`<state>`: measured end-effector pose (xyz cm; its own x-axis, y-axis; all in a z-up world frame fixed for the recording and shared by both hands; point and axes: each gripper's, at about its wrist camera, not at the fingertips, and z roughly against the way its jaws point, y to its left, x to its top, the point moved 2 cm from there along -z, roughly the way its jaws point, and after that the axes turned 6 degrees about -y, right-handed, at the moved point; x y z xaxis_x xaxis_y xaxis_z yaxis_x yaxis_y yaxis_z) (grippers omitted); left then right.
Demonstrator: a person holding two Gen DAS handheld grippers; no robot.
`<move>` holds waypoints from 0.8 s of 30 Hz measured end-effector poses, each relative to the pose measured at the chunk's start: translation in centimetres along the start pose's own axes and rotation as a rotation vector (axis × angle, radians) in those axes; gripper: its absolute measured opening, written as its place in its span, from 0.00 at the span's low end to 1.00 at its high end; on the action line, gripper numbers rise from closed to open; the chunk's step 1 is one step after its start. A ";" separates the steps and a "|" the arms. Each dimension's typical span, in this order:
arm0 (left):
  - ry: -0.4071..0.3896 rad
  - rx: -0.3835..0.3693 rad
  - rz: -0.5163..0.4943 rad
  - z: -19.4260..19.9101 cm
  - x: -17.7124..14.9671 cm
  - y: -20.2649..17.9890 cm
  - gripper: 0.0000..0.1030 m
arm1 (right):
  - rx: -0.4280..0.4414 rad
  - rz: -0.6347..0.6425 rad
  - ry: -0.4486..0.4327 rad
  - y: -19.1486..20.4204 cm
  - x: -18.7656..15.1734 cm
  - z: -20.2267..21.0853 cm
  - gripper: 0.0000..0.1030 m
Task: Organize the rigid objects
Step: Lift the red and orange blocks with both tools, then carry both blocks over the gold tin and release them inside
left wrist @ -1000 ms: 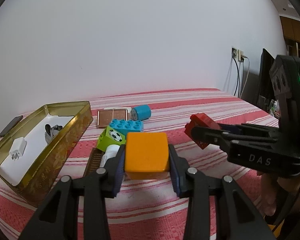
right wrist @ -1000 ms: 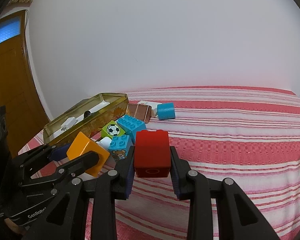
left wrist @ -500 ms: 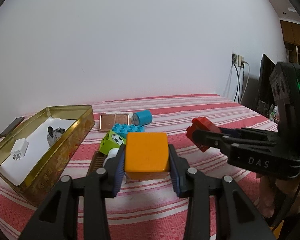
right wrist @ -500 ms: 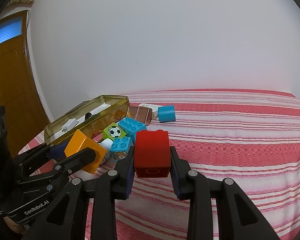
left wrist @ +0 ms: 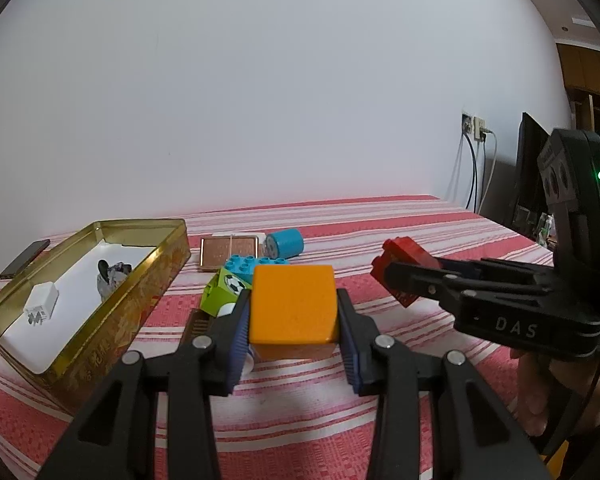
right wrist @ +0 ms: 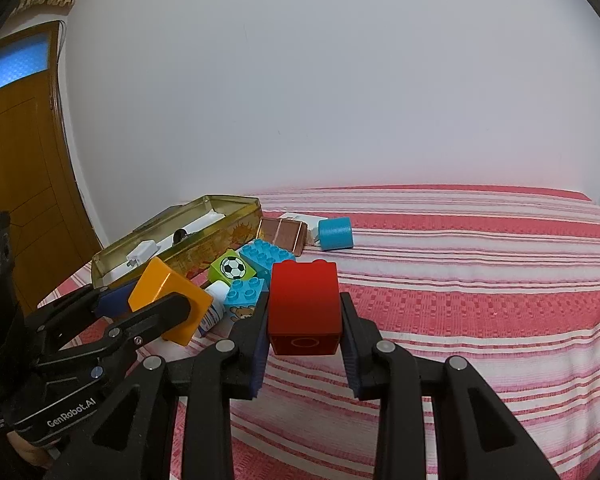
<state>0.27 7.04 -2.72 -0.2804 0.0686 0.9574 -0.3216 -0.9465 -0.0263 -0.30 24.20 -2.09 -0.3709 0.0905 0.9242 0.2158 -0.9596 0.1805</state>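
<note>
My left gripper has its fingers clamped on the two sides of an orange block, holding it clear above the red-and-white striped table. My right gripper is closed the same way on a red block, also lifted off the cloth, and from the left camera I see it just to the right of the orange one, apart from it. Beyond the blocks, toward the far left of the table, sits an open gold tin with a white charger in it. Just beside the tin lie a green football brick, blue bricks, a copper-coloured flat box and a blue cylinder.
</note>
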 end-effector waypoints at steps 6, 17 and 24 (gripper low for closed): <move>-0.010 -0.002 0.009 0.3 0.0 0.1 0.38 | 0.002 0.005 -0.013 -0.1 0.0 0.3 0.33; -0.030 -0.021 0.040 1.0 0.4 0.6 0.38 | 0.001 0.016 -0.030 -0.1 -0.1 0.8 0.33; -0.065 -0.014 0.067 3.1 1.9 2.6 0.38 | -0.008 -0.034 0.035 -0.7 0.7 -0.3 0.33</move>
<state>1.70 3.69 -0.09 -0.2423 -0.0161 0.9701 -0.3171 -0.9436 -0.0949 -1.03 24.88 -1.66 -0.4096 0.1135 0.9052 0.1955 -0.9582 0.2087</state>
